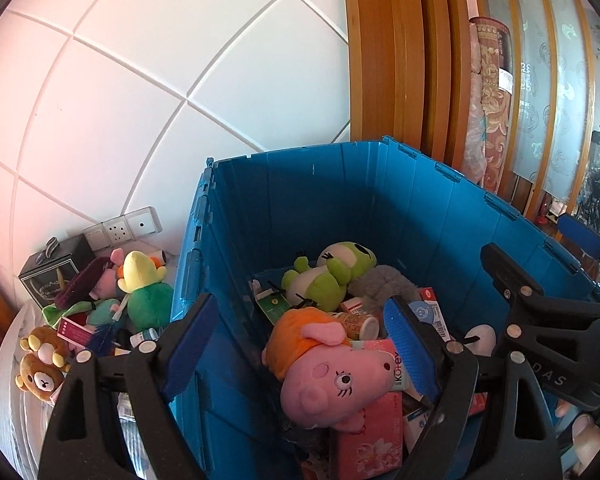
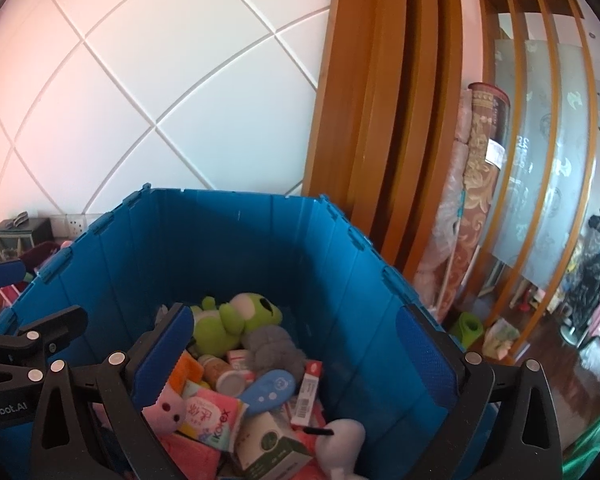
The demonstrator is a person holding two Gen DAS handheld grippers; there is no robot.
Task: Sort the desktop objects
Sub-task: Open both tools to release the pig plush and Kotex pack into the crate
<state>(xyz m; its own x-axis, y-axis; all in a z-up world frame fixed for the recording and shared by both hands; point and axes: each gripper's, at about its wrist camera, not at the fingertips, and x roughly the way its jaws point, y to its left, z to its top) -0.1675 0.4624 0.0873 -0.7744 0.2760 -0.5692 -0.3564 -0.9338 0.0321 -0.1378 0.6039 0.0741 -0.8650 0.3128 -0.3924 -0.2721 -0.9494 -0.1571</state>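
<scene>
The blue folding crate (image 1: 340, 200), nearly filled with toys and packets, holds the pink pig plush (image 1: 332, 384) at its near side, lying free between the spread fingers of the left gripper (image 1: 300, 344); it is judged light, soft and squashy, best pinched across its stuffed head. The right gripper (image 2: 296, 364) is also seen wide open and empty. Only the left wrist view shows the plush toys still heaped on the desk (image 1: 8, 400) left of the crate, among them a green and yellow plush (image 1: 144, 292).
</scene>
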